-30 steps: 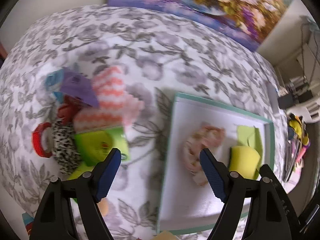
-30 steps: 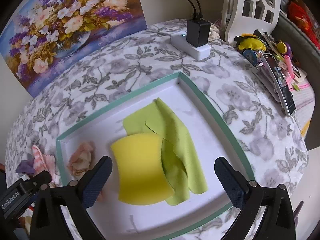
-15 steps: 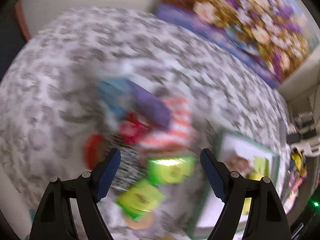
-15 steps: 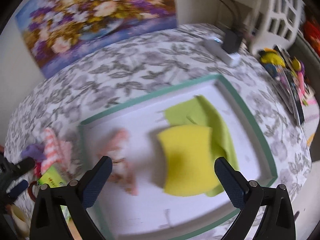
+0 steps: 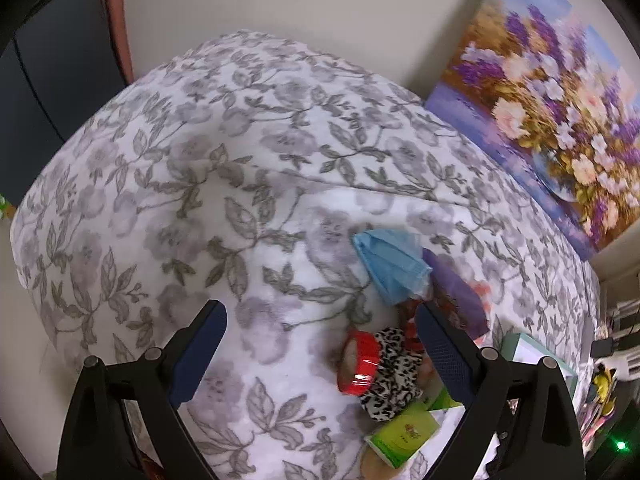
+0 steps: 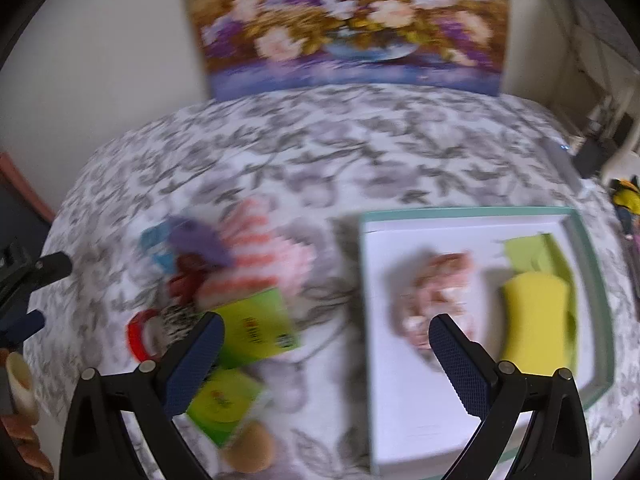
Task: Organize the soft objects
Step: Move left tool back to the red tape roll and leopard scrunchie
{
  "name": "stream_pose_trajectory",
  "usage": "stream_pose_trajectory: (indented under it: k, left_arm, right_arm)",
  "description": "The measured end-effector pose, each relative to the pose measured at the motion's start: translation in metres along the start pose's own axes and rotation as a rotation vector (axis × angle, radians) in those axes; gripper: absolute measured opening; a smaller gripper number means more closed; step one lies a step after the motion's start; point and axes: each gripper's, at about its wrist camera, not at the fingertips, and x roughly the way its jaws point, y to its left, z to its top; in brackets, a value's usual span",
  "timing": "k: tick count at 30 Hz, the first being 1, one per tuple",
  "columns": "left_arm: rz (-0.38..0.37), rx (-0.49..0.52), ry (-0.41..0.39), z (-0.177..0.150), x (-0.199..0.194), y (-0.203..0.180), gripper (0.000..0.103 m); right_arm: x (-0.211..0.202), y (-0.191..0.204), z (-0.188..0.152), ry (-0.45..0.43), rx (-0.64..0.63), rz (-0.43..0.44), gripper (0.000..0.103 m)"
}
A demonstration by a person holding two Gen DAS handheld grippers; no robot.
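A floral painting (image 6: 348, 24) leans against the pale wall (image 5: 280, 4) at the far edge of the leaf-patterned tablecloth (image 5: 208, 184). To the painting's right, a black plug (image 6: 596, 156) sits by a white lattice piece (image 6: 624, 152).

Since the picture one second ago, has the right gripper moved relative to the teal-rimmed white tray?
Yes. The right gripper has swung left: the teal-rimmed white tray, earlier centred between its fingers, now sits at the right of its view.
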Motion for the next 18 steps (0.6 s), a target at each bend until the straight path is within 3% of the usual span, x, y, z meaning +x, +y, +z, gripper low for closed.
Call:
stream_pose_trajectory:
  k: [5, 11, 18]
  left_arm:
    - [-0.062, -0.029, 0.069, -0.004, 0.017, 0.006, 0.095]
    - [-0.101, -0.022, 0.209, -0.015, 0.045, -0.004, 0.095]
    - [-0.073, 0.016, 0.325, -0.029, 0.073, -0.023, 0.095]
  right_arm:
    - [0.016, 0.018, -0.008, 0.062, -0.032, 0.035, 0.103]
    - [0.030, 0.021, -0.015, 0.122, -0.031, 0.040, 0.103]
    - [0.040, 0.024, -0.025, 0.192, -0.047, 0.068, 0.103]
